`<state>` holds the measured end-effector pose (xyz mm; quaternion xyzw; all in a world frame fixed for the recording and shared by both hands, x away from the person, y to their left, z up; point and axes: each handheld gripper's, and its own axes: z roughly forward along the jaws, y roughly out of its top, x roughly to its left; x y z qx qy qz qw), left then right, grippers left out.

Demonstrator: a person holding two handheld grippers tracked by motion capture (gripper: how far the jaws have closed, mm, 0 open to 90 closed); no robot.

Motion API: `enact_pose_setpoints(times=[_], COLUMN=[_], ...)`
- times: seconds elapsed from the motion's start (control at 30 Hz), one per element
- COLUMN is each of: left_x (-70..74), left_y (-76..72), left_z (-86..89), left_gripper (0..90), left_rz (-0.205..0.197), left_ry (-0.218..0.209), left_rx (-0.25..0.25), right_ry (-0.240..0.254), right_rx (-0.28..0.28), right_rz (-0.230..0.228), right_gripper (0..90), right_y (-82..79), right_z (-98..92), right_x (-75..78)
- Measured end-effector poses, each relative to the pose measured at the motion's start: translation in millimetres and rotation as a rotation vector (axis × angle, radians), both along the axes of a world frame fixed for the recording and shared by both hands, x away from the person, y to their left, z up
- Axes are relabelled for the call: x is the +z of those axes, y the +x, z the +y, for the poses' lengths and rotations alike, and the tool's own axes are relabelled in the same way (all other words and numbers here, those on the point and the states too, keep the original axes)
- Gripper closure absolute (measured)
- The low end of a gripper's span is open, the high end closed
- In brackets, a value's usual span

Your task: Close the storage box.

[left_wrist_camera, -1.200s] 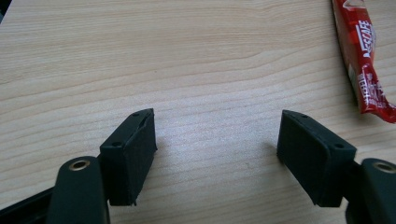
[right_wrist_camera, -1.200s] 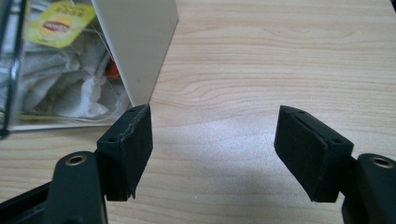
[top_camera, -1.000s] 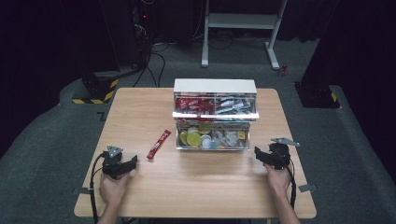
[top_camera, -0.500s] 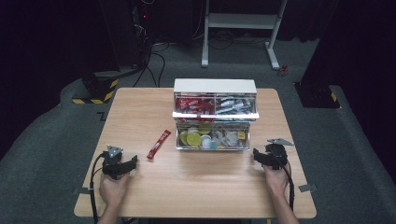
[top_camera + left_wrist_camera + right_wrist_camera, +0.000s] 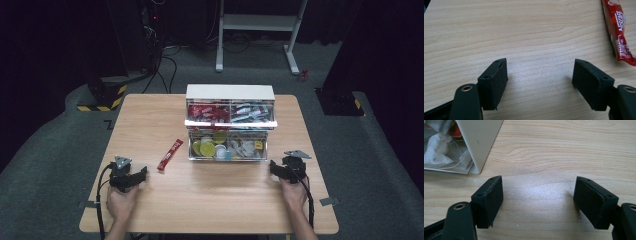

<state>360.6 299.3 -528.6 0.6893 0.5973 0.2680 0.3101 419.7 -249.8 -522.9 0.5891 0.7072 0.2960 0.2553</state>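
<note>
While lying flat on the bare wood left of the frame's centre in the high view, red coffee sachet (image 5: 170, 154), slanted, its lower end toward the left gripper (image 5: 131, 176), well apart from the right gripper (image 5: 278, 169). Seen again at the upper right edge of the left gripper view (image 5: 619, 35), white lettering on red, clear of both jaws. Left gripper: low left of the high view, held in a hand (image 5: 120, 202), jaws spread wide over bare table (image 5: 529, 37), nothing between them (image 5: 539, 83). Just right of the sachet: clear drawer box (image 5: 230, 125) at the frame's centre, white on top, upper drawer with red and silvery packets, lower drawer pulled forward with yellow and green round pods and pale bits. Right gripper: low right of the high view, in the other hand (image 5: 294, 194), beside the box's lower right corner. Jaws just been opening, now standing apart with only wood grain between (image 5: 538, 203). Upper left of the right gripper view: white corner of the box (image 5: 480, 142), pale wrappers behind the clear front. Black cables trailing from both grippers toward the bottom edge. Dark floor and a white frame (image 5: 260, 30) beyond the table at the top.
</note>
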Motion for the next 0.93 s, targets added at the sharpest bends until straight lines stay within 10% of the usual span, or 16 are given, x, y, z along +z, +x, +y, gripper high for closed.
enact_pose_setpoints(times=[0.93], left_x=[0.0], left_y=[-0.1], left_z=[0.0], left_gripper=[28.8], left_rz=[0.000], left_ry=[0.001], left_rx=[-0.001], right_ry=[-0.004], right_rx=[-0.020], right_rz=[-0.003], right_gripper=[23.9], right_y=[4.2], right_z=[1.8], right_x=[0.0])
